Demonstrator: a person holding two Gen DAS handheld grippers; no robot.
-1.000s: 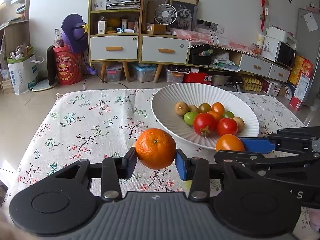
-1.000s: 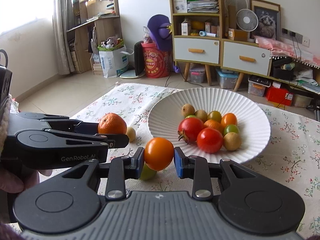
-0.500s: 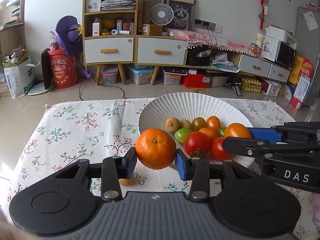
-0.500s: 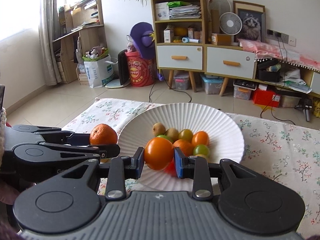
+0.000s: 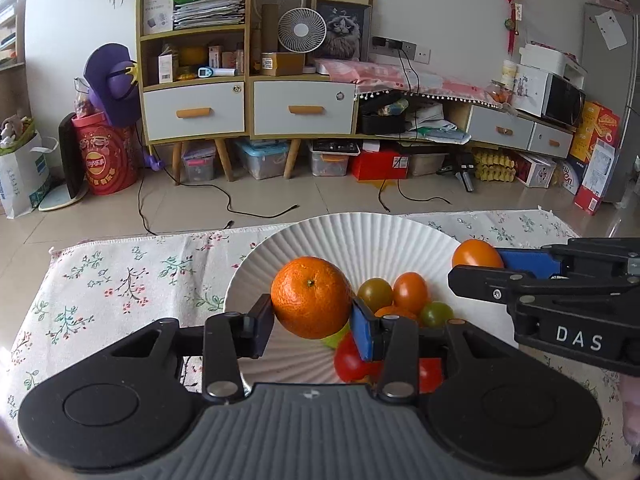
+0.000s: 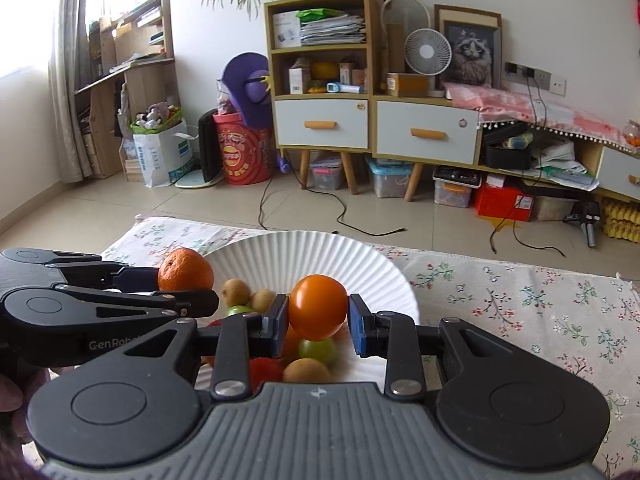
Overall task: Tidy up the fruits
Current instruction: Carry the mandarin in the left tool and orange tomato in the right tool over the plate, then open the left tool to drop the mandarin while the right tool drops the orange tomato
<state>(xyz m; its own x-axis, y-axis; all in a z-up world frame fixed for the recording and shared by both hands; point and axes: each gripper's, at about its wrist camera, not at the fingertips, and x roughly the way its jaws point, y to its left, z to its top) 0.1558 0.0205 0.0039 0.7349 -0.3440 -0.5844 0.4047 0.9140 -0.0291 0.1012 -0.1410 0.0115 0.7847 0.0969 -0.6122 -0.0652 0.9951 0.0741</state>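
A: Dimpled round orange mandarin [image 5: 311, 297]?
B: Frame centre, pinched in left gripper [image 5: 312, 322] above ribbed white plate [image 5: 352, 236], ready to drop.
A: Smooth orange tomato [image 6: 318, 306]?
B: Centre too, right gripper [image 6: 318, 322] clamping it over the plate's fruit pile.

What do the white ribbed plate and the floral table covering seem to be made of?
White ribbed plate: probably glazed ceramic, going by its smooth fluted rim, though moulded plastic is possible. Floral table covering: woven cloth, matte, with a printed flower pattern and a hemmed, slightly wavy edge.
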